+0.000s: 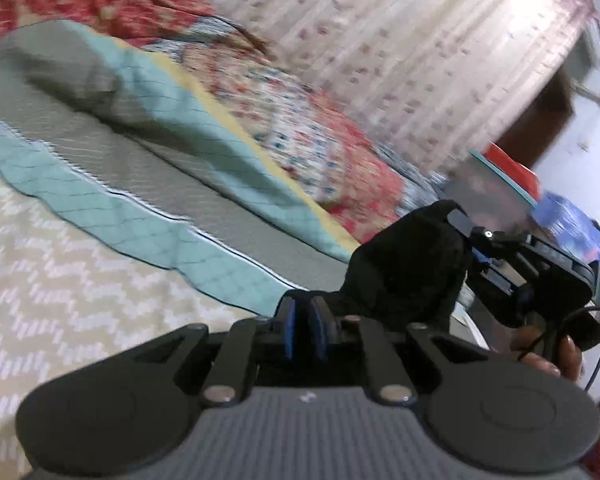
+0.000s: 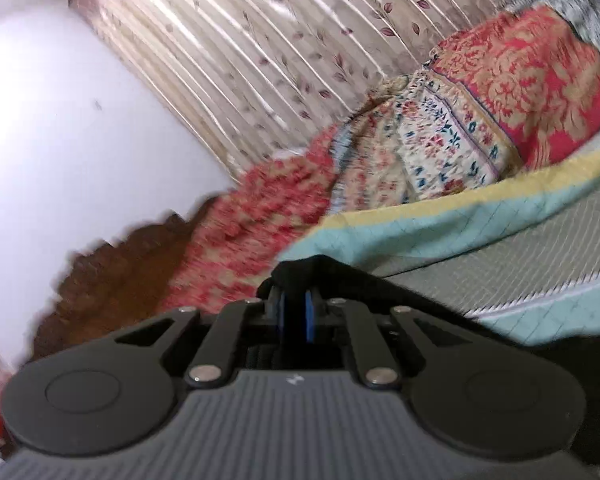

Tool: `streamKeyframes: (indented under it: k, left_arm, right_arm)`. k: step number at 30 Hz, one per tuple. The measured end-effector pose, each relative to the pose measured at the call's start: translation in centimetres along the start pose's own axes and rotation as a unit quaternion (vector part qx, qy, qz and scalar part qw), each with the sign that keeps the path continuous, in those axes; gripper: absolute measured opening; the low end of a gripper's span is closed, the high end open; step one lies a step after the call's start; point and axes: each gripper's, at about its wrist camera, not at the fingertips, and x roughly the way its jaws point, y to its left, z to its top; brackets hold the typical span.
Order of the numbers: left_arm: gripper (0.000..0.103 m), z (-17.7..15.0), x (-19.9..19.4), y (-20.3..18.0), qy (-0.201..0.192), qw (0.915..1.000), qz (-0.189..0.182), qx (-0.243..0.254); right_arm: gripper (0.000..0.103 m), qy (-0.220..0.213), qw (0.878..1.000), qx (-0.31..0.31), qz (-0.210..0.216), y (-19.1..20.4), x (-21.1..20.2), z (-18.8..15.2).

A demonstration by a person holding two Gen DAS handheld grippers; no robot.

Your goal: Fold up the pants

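Observation:
The pants (image 1: 404,264) are black cloth. In the left wrist view my left gripper (image 1: 305,322) is shut on an edge of them, and the cloth bunches up to the right, held above the bed. The other gripper (image 1: 540,276) shows at the right of that view, its fingertips hidden behind the cloth. In the right wrist view my right gripper (image 2: 296,314) is shut on the black pants (image 2: 332,276), which drape over its fingertips and trail off to the right. Most of the garment is hidden.
A bed with a teal and grey quilt (image 1: 140,148) and a cream zigzag cover (image 1: 60,272) lies below. Red floral pillows (image 2: 520,80) sit by a flowered curtain (image 2: 260,40). A brown carved headboard (image 2: 112,276) is at the left. Books (image 1: 512,176) are stacked beyond the bed.

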Motion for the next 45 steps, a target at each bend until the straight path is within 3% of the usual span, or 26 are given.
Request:
streamKeyframes:
  k: [2,3,4,5,7,9,11,13,15,16,18,19,20,21,25,28,31,34,36,37,40,42,45]
  left_arm:
    - [0.019,0.1,0.3,0.6,-0.015,0.9994,0.030,-0.003]
    - [0.024,0.1,0.6,1.0,-0.018,0.9981,0.058,-0.008]
    - [0.028,0.1,1.0,1.5,-0.016,0.9960,0.087,-0.012]
    - [0.028,0.1,1.5,1.8,-0.011,0.9945,0.103,-0.013]
    - [0.036,0.3,2.5,2.4,0.006,0.9932,0.116,-0.007]
    - [0.055,0.6,4.1,2.6,0.028,0.9920,0.123,0.010]
    - [0.085,0.7,6.1,2.9,0.058,0.9902,0.125,0.020]
    - [0.089,0.2,8.1,3.4,0.085,0.9880,0.127,0.022]
    - [0.085,-0.4,10.0,3.6,0.109,0.9858,0.126,0.022]
    - [0.078,-0.8,10.9,3.5,0.118,0.9846,0.126,0.025]
    - [0.056,-1.9,12.1,2.8,0.121,0.9809,0.139,0.061]
    - [0.029,-2.4,12.5,2.3,0.122,0.9785,0.143,0.085]
    - [0.014,-2.6,12.5,2.0,0.125,0.9761,0.149,0.096]
    - [0.009,-2.7,12.1,1.9,0.122,0.9748,0.158,0.099]
    - [0.006,-0.7,7.5,2.8,0.083,0.9817,0.157,0.069]
    - [0.004,1.5,2.0,4.5,0.019,0.9794,0.196,0.045]
    - [0.004,3.3,-1.5,7.4,-0.015,0.9598,0.280,0.014]
    - [0.003,3.8,-1.1,9.9,0.022,0.9383,0.345,-0.019]
    - [0.004,3.6,-0.5,10.0,0.035,0.9121,0.408,-0.018]
    - [0.008,3.4,-0.7,9.7,0.027,0.9116,0.410,-0.024]
    - [0.011,3.1,-2.3,7.4,-0.021,0.9314,0.359,-0.053]
    - [0.015,2.6,-2.5,4.7,-0.041,0.9429,0.329,-0.033]
    - [0.027,1.8,-1.2,0.8,-0.027,0.9623,0.269,0.023]
  right_arm:
    - [0.013,0.000,0.999,-0.030,-0.019,-0.4,1.7,0.1]
    - [0.021,-0.001,0.997,-0.058,-0.046,-0.9,2.8,-0.2]
    - [0.034,0.010,0.992,-0.081,-0.099,-1.7,4.1,-0.7]
    - [0.040,0.032,0.983,-0.091,-0.159,-2.6,5.4,-1.4]
    - [0.040,0.065,0.966,-0.101,-0.229,-4.3,5.9,-2.8]
    - [0.040,0.058,0.973,-0.082,-0.206,-5.1,3.9,-4.1]
    - [0.041,0.060,0.976,-0.073,-0.195,-5.4,1.8,-5.1]
    - [0.042,0.066,0.978,-0.063,-0.187,-5.6,-0.7,-6.3]
    - [0.042,0.076,0.980,-0.052,-0.178,-5.8,-3.2,-7.4]
    - [0.042,0.079,0.980,-0.048,-0.178,-5.7,-4.0,-7.7]
    - [0.042,0.079,0.979,-0.038,-0.185,-5.6,-5.8,-8.2]
    - [0.042,0.076,0.978,-0.033,-0.191,-5.7,-6.8,-8.3]
    - [0.041,0.070,0.977,-0.027,-0.200,-5.8,-7.5,-8.2]
    - [0.041,0.062,0.975,-0.019,-0.214,-6.1,-8.4,-8.0]
    - [0.041,-0.003,0.952,0.019,-0.306,-9.3,-15.8,-5.7]
    - [0.041,-0.070,0.920,0.037,-0.383,-11.6,-22.6,-3.4]
    - [0.042,-0.126,0.882,0.053,-0.450,-13.7,-28.7,-1.6]
    - [0.042,-0.143,0.853,0.060,-0.498,-15.7,-32.2,-0.6]
    - [0.042,-0.138,0.842,0.060,-0.518,-16.8,-33.1,-0.4]
    - [0.042,-0.136,0.839,0.062,-0.523,-17.2,-33.2,-0.4]
    - [0.045,-0.121,0.842,0.065,-0.522,-18.4,-32.5,0.1]
    - [0.047,-0.093,0.849,0.045,-0.518,-19.4,-30.8,1.3]
    - [0.048,-0.058,0.858,0.036,-0.510,-21.1,-28.9,2.8]
